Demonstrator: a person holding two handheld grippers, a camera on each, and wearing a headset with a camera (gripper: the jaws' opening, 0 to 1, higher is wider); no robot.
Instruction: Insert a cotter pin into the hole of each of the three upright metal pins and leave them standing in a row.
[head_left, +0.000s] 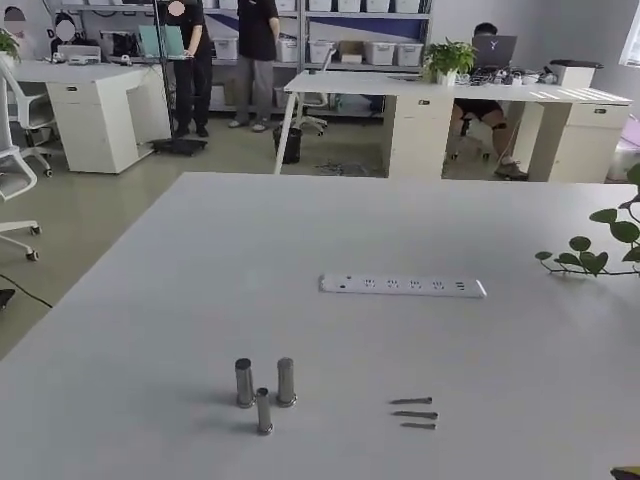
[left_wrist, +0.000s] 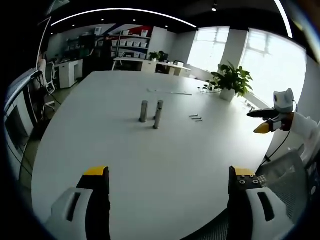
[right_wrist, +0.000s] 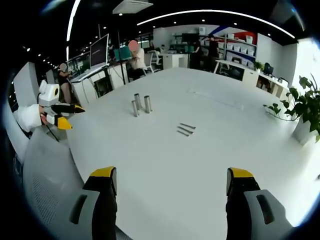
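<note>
Tabletop (head_left: 200, 260) bears metal pins (head_left: 264, 410) near cotter pins (head_left: 414, 414).

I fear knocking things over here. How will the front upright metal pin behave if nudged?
The front metal pin is tall and slim on a narrow base, so it probably tips easily. The two pins behind stand close, so it might knock them. Round and smooth, it would likely roll on the flat table.

I hold my left gripper (left_wrist: 169, 172) and my right gripper (right_wrist: 171, 173) well apart, each pointing forward, jaws spread wide with nothing held between their yellow tips.
</note>
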